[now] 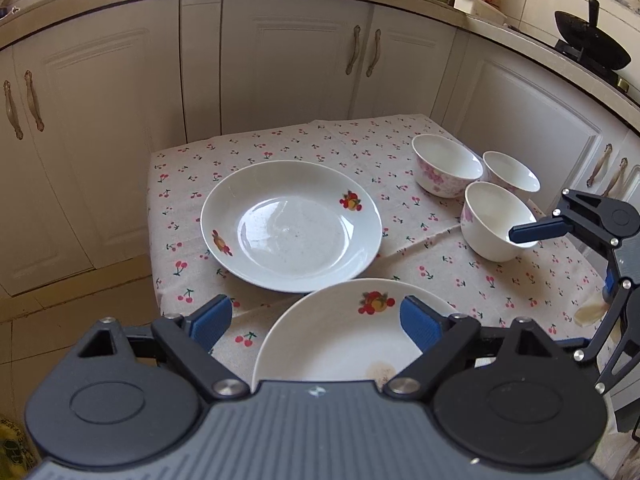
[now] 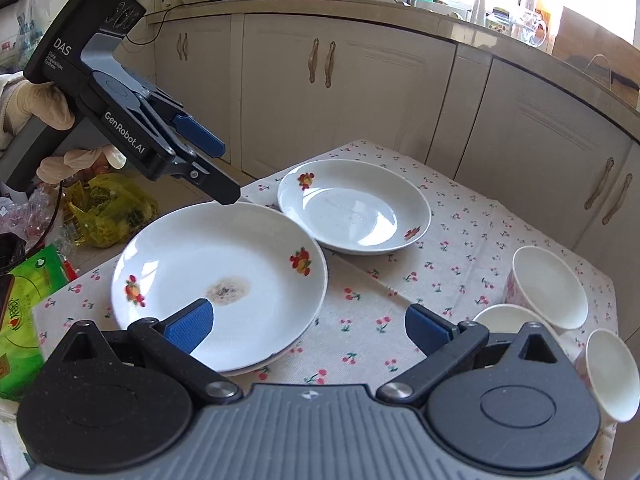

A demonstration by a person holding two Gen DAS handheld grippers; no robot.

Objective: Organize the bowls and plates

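White plates are lying on the cherry-print tablecloth (image 2: 360, 292): the stained plate (image 2: 224, 276) at 9 o'clock, the clean plate (image 2: 352, 208) at 12. Three floral bowls (image 2: 548, 284) are standing at 3 o'clock. Left gripper (image 2: 224, 172) and right gripper (image 2: 308, 330) are hovering wide, empty.

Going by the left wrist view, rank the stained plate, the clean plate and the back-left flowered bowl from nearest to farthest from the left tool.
1. Stained plate, right beneath the left tool.
2. Clean plate, mid-table ahead.
3. Back-left flowered bowl, far right.
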